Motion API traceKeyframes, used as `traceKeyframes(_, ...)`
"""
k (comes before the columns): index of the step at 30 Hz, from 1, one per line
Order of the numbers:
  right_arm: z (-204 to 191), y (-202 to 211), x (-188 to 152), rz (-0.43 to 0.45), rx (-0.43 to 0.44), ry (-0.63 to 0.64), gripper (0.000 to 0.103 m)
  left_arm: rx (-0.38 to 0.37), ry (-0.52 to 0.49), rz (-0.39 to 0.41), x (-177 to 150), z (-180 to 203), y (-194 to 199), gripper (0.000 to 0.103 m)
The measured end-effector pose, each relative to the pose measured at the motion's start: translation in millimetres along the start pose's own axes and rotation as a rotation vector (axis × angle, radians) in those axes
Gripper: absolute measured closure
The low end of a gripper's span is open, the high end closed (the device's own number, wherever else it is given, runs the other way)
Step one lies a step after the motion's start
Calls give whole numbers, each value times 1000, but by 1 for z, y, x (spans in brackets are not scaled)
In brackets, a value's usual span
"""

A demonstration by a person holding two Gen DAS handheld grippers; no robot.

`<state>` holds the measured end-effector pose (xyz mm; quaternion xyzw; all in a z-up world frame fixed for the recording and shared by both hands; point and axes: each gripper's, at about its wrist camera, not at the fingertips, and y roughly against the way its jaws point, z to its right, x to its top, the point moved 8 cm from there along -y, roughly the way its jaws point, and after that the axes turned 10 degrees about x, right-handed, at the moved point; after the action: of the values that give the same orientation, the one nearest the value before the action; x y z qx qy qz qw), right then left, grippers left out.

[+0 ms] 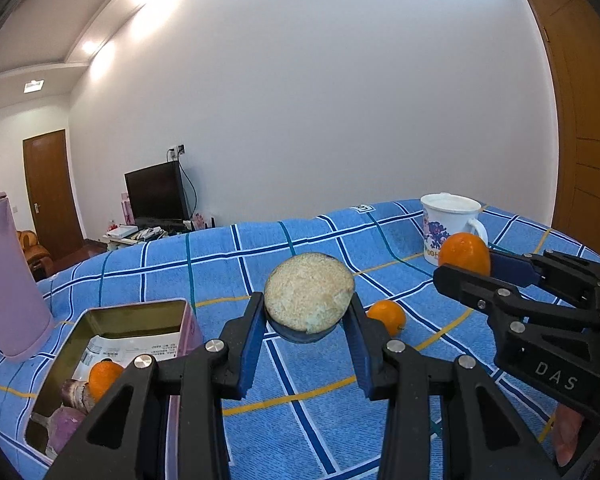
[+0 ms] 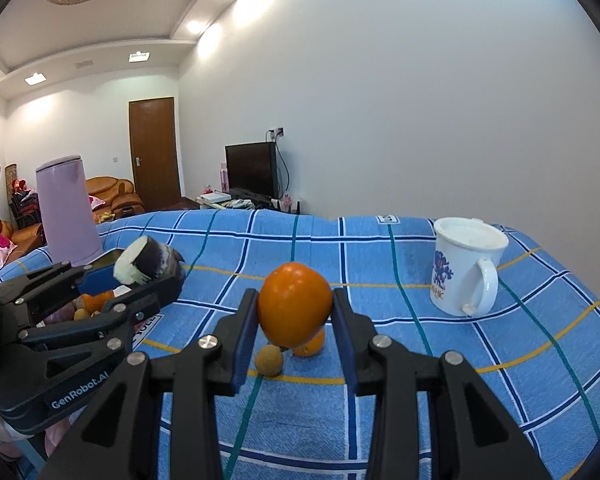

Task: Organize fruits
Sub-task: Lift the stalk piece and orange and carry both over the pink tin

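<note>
My left gripper (image 1: 308,304) is shut on a cut fruit piece (image 1: 308,292) with a pale, grainy cut face and dark purple skin, held above the blue checked cloth (image 1: 300,384). The same piece (image 2: 146,266) shows at the left of the right wrist view. My right gripper (image 2: 294,300) is shut on a large orange (image 2: 294,308), also raised above the cloth. Under it lie a small orange (image 2: 312,347) and a small yellowish round fruit (image 2: 269,361). To the left stands an open tin box (image 1: 136,307) holding an orange (image 1: 104,376) and purple fruits (image 1: 66,424).
A white mug (image 2: 466,264) with a blue print stands at the back right. A tall pink flask (image 2: 68,208) stands at the back left behind the tin. The cloth-covered surface drops off at its far edge; a room with a TV and a door lies beyond.
</note>
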<state>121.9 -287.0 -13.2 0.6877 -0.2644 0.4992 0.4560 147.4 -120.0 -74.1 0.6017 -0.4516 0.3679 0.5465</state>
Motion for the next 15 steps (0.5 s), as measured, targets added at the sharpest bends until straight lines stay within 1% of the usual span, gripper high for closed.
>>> traceKeyframes(9, -3, 0, -1, -5, 7, 10, 64, -1, -1, -6, -1, 0, -1, 62)
traceKeyframes(15, -5, -5, -2, -28, 7, 13, 64, 6, 3, -33, -3, -3, -4, 62)
